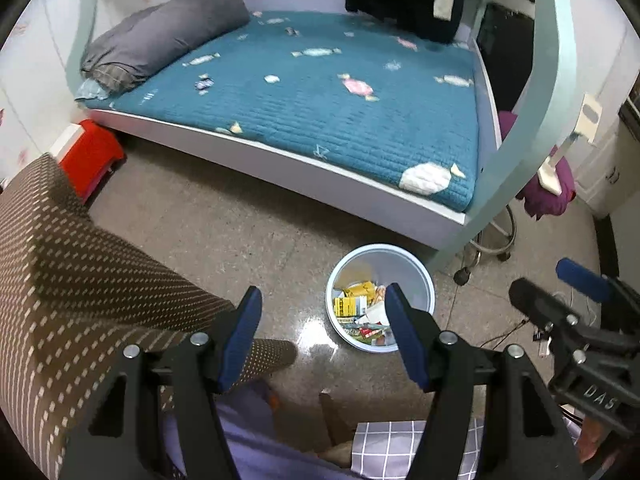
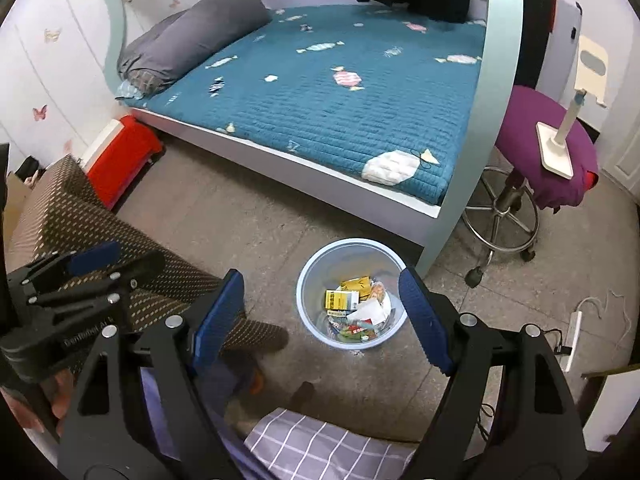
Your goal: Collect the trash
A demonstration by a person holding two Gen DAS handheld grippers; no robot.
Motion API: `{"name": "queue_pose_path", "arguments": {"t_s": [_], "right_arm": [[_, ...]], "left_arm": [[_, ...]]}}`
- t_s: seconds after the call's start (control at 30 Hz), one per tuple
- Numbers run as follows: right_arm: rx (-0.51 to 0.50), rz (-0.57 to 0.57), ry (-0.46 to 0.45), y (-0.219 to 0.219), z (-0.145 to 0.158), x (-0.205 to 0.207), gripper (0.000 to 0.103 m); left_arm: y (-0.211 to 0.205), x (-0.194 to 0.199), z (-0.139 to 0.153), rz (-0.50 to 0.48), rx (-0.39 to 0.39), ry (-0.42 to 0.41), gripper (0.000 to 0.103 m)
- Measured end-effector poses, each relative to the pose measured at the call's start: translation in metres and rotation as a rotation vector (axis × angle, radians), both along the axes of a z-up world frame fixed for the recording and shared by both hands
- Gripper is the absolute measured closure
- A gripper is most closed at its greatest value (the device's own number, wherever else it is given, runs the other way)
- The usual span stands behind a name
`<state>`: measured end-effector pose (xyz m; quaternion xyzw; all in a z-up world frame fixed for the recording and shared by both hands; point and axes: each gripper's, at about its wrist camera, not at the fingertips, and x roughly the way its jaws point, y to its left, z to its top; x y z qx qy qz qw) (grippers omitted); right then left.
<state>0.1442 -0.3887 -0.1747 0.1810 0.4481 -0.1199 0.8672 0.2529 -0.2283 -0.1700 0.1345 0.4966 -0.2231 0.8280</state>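
- Both grippers hang above the floor with nothing between their blue pads: the left gripper point(image 1: 322, 326) has its jaws spread wide, and so does the right gripper point(image 2: 320, 316).
- Seen from the left wrist, the right gripper point(image 1: 560, 300) sits at the far right edge; seen from the right wrist, the left gripper point(image 2: 116, 262) sits at the left, over a brown dotted sleeve.
- A pale blue trash bin point(image 1: 424, 280) point(image 2: 312, 276) stands on the speckled floor point(image 1: 224, 224) point(image 2: 240, 216), near the foot corner of the bed, framed between the fingers in both views.
- Trash point(image 1: 354, 304) point(image 2: 352, 308) lies inside the bin: yellow packets, white paper, and red and green wrappers (labels too small to read).
- The bed point(image 1: 320, 104) point(image 2: 340, 100) carries a teal quilted cover printed with sweets, with a rolled grey duvet point(image 1: 164, 36) point(image 2: 192, 36) at its far left.
- A red stool point(image 1: 90, 156) point(image 2: 120, 158) sits on the floor at the left, just beside the bed frame.
- A swivel stool draped in purple cloth point(image 2: 544, 144) stands right of the bed, holding a white stand point(image 2: 560, 148).
- A white power strip point(image 2: 572, 332) lies on the floor at the near right.
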Motion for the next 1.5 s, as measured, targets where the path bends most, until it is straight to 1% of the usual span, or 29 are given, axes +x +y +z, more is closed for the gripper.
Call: {"name": "queue_pose_path", "arguments": {"t_s": [0.13,0.33,0.4,0.47,0.57,0.7,0.83,1.0,1.13,1.5], "right_arm": [[-0.014,0.019,-0.067,0.021,0.024,-0.023,0.024],[-0.070,0.082,-0.199,0.057,0.068,-0.059,0.024],[-0.084,0.105,-0.257,0.068,0.085,-0.070,0.022],[-0.105,0.129,-0.314,0.079,0.101,-0.080,0.019],[-0.131,0.190,-0.394,0.098,0.122,-0.092,0.018],[-0.140,0.248,-0.490,0.116,0.144,-0.108,0.017],[-0.161,0.299,-0.550,0.130,0.157,-0.118,0.015],[-0.171,0.360,-0.608,0.147,0.169,-0.131,0.013],[-0.184,0.388,-0.629,0.158,0.174,-0.138,0.011],[-0.213,0.401,-0.628,0.164,0.176,-0.149,0.010]], "left_arm": [[0.026,-0.030,0.025,0.036,-0.045,-0.052,0.037],[0.067,-0.078,0.073,0.102,-0.100,-0.184,0.031],[0.082,-0.095,0.092,0.126,-0.110,-0.247,0.028],[0.092,-0.108,0.106,0.146,-0.122,-0.292,0.024],[0.109,-0.129,0.127,0.183,-0.146,-0.363,0.020],[0.129,-0.158,0.149,0.245,-0.161,-0.460,0.018],[0.145,-0.181,0.163,0.306,-0.156,-0.533,0.016],[0.164,-0.202,0.177,0.369,-0.160,-0.575,0.014],[0.174,-0.215,0.183,0.400,-0.156,-0.603,0.014],[0.184,-0.228,0.184,0.403,-0.166,-0.587,0.014]]}}
